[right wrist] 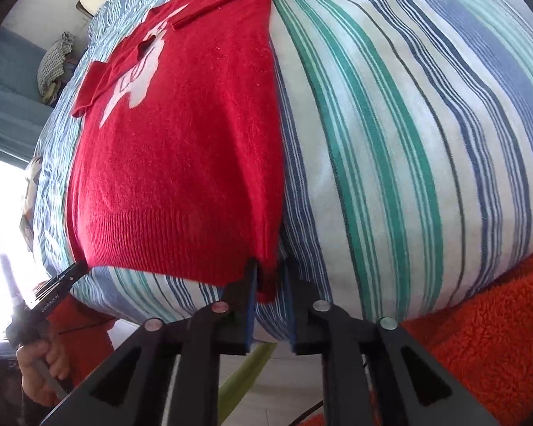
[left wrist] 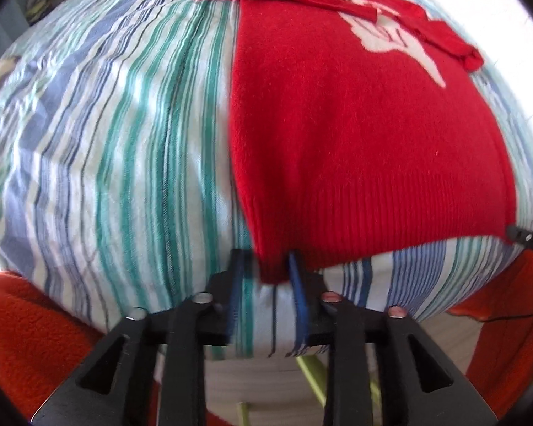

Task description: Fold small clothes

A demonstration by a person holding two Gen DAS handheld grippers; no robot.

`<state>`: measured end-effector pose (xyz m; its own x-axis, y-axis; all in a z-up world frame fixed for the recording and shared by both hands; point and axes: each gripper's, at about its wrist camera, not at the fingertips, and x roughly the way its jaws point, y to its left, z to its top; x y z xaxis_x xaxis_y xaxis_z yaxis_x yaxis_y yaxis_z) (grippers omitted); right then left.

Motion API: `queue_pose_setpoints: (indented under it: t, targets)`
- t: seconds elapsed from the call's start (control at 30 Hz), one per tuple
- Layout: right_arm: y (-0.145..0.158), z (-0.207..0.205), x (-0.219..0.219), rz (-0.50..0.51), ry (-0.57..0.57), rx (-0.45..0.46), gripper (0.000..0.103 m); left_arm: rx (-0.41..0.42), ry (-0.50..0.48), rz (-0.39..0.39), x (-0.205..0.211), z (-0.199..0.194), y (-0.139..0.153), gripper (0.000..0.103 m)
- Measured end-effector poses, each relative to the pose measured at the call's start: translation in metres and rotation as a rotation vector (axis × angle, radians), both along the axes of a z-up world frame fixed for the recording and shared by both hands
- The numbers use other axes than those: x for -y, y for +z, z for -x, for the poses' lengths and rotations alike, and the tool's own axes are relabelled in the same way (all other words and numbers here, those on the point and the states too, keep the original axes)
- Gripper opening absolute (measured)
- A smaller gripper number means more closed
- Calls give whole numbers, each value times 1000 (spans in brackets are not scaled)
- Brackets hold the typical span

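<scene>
On the striped sheet, 1 red sweater is laid flat; its white motif is half hidden under folded sleeves. 2 grippers, left and right, are part-open, each straddling a hem corner.

Fuzzy knit red sweater on smooth striped cotton sheet.

small white print on the left gripper, possibly "GenRobot.AI"; white motif on red sweater, unreadable
</scene>
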<state>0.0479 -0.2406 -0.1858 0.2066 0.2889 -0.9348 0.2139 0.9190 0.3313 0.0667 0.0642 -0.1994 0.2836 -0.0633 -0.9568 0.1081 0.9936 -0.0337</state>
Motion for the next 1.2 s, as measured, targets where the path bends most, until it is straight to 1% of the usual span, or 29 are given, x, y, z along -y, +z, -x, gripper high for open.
queue_pose_setpoints:
  t: [0.03, 0.1, 0.13, 0.2, 0.27, 0.3, 0.33, 0.37, 0.4, 0.43, 0.5, 0.57, 0.63, 0.73, 0.83, 0.9, 0.93, 0.97, 1.0, 1.07, 1.1, 1.17, 1.2]
  targets:
    - [3, 2, 2, 5, 9, -18, 26, -21, 4, -31, -2, 4, 0, 51]
    - [11, 6, 7, 40, 32, -47, 30, -68, 20, -73, -11, 14, 0, 52]
    - [19, 7, 11, 78, 48, -47, 30, -82, 32, -74, -17, 20, 3, 52]
    - [44, 5, 19, 174, 95, 1, 30, -68, 71, -39, -36, 34, 16, 52]
    - [75, -8, 22, 284, 159, 78, 30, -16, 128, 4, -57, 44, 36, 56]
    - [93, -20, 19, 340, 209, 132, 30, 17, 164, 14, -68, 46, 46, 64]
    - [106, -32, 15, 380, 259, 180, 33, 59, 204, 22, -79, 46, 55, 68]
    - [117, -48, 8, 415, 316, 228, 36, 104, 240, 34, -89, 44, 63, 69]
    - [125, -67, -2, 432, 386, 282, 44, 150, 277, 49, -98, 42, 68, 69]
    - [128, -85, -12, 425, 454, 330, 50, 185, 309, 61, -105, 37, 72, 69]
    - [122, -122, -33, 395, 581, 405, 50, 274, 374, 85, -120, 33, 73, 69]
    - [103, -159, -57, 421, 675, 447, 50, 310, 416, 80, -124, 29, 68, 69]
    - [79, -188, -80, 468, 738, 469, 50, 300, 431, 83, -125, 27, 61, 69]
    - [48, -219, -105, 470, 769, 465, 50, 264, 457, 98, -126, 25, 51, 69]
    - [19, -247, -115, 490, 725, 433, 49, 259, 444, 76, -120, 20, 49, 69]
    - [9, -262, -106, 461, 642, 389, 23, 253, 431, 69, -115, 15, 49, 69]
    - [14, -264, -95, 458, 591, 404, 7, 254, 426, 71, -114, 15, 49, 69]
    - [25, -263, -80, 458, 535, 432, 7, 256, 422, 72, -113, 15, 50, 69]
    - [41, -260, -57, 431, 462, 472, 7, 259, 418, 70, -112, 15, 50, 69]
    - [73, -247, -2, 409, 302, 523, 7, 258, 414, 70, -113, 15, 49, 69]
    - [90, -236, 37, 394, 195, 542, 7, 255, 414, 71, -113, 15, 48, 69]
    - [113, -210, 108, 387, 4, 550, 7, 243, 417, 77, -112, 14, 44, 69]
    - [120, -197, 136, 385, -68, 550, 7, 233, 420, 84, -112, 13, 42, 69]
